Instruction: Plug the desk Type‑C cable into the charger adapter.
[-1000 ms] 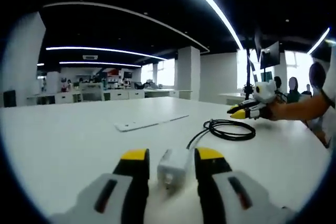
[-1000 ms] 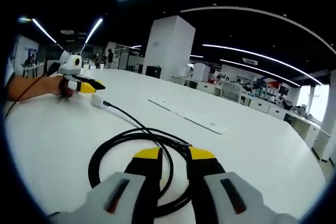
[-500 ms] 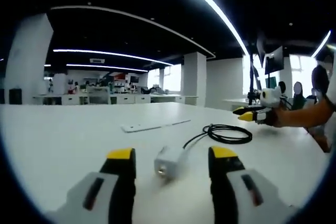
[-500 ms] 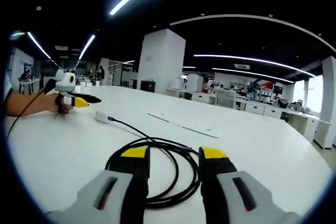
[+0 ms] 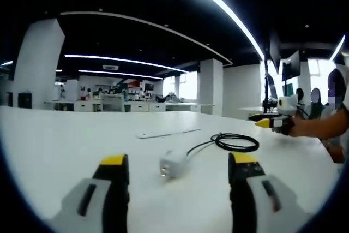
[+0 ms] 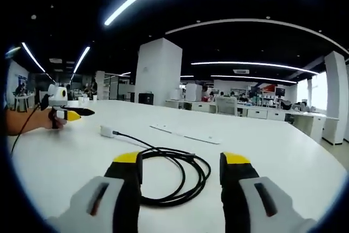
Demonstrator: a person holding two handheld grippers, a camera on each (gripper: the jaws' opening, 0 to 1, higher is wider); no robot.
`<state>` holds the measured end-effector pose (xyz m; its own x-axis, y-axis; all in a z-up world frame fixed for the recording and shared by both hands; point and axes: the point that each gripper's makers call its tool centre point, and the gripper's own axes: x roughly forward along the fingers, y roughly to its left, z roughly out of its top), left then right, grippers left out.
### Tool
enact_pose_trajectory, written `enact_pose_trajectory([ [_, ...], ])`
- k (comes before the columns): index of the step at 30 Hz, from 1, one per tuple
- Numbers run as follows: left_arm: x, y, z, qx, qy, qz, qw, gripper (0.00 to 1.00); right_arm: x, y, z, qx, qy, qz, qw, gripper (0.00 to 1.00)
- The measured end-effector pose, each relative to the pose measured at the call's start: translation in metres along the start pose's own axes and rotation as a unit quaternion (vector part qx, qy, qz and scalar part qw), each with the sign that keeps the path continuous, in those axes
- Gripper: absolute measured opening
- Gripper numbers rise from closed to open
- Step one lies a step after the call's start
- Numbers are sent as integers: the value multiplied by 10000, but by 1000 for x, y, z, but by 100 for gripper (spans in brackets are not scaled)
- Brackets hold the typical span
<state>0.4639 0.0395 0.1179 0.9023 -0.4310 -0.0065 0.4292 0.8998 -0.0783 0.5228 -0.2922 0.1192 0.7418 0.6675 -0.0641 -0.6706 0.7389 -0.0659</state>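
White desk point(image 5: 65, 145), one adapter point(image 5: 173, 163), one coiled cable point(image 6: 174, 175), two tools point(image 5: 177, 162) point(image 6: 181, 159) apart.

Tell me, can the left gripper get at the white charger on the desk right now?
Probably yes. The left gripper is open, and the charger lies on bare desk just ahead between its jaws, nothing blocking.

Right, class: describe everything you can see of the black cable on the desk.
The black cable is thin, smooth and rubbery-looking, wound in a loose flat coil on the white desk. One end runs on to the small white charger adapter and meets it. The coil lies ahead of the open right gripper, untouched.
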Motion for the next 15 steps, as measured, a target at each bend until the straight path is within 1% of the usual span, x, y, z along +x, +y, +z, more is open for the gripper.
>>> enact_pose_trajectory([
  [8, -21, -5, 4, 139, -40, 212, 9997, 87, -19, 19, 0, -40, -51, -50, 10000, 74],
  [12, -35, -8, 10, 78, -186, 312, 9993, 91, -33, 31, 2, 29, -142, -110, 9998, 79],
  [15, -42, -14, 10, 0, -185, 307, 9994, 95, -41, 39, 5, 122, -241, -149, 9995, 83],
])
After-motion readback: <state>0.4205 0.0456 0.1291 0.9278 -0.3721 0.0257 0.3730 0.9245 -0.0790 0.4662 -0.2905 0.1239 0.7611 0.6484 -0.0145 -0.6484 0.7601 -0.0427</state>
